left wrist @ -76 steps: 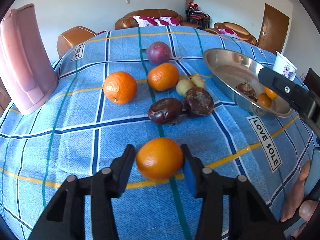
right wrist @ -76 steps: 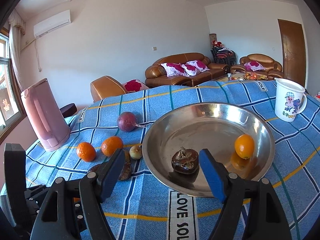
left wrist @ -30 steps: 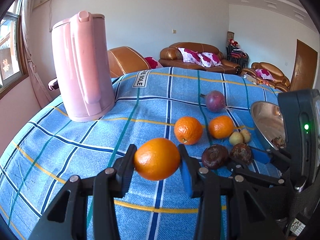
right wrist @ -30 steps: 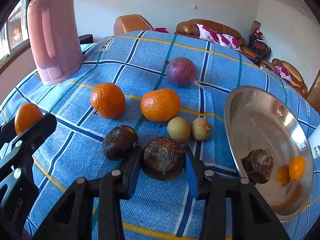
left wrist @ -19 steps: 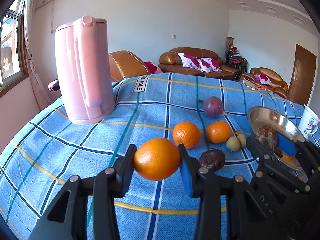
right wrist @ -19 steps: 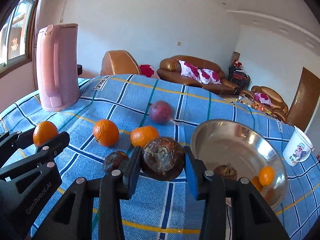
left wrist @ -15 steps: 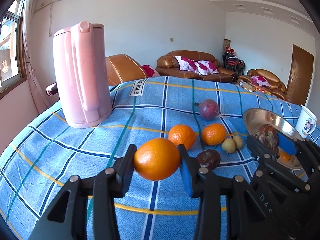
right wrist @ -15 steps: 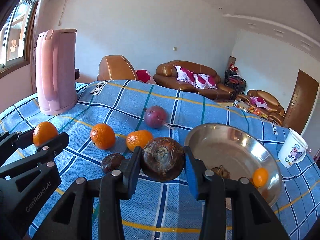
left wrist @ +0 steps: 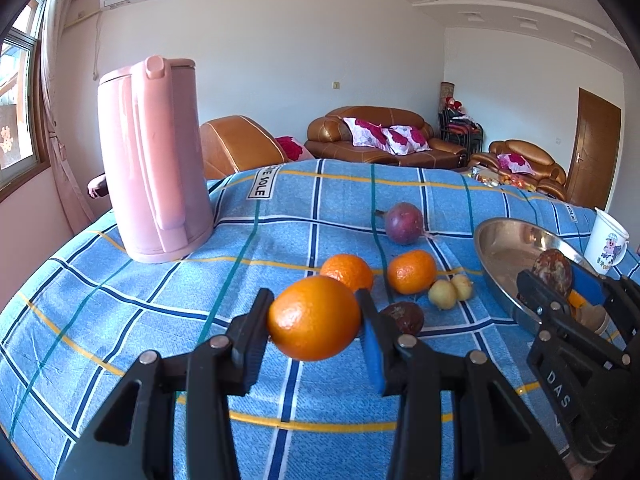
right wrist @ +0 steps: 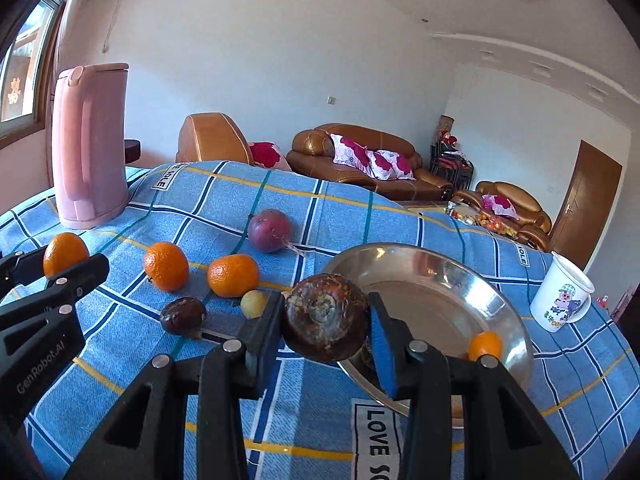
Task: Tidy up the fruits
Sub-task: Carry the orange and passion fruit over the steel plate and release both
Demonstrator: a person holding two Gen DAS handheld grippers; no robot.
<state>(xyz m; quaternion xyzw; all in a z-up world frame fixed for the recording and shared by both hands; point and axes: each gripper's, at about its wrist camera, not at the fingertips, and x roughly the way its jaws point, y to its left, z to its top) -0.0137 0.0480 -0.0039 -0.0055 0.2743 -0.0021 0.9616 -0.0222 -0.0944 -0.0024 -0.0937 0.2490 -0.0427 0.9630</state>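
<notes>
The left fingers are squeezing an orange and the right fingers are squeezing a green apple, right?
Not quite. The left gripper does squeeze an orange, but the right gripper squeezes a dark brown fruit, not a green apple. The right wrist view shows it.

On the worktop (right wrist: 320, 208) the kettle (right wrist: 90, 144) stands far left, two oranges (right wrist: 166, 266) lie side by side mid-worktop with a round fruit (right wrist: 269, 231) behind them, the pan (right wrist: 508, 312) sits to their right, and the cup (right wrist: 562, 298) stands right of it.
</notes>
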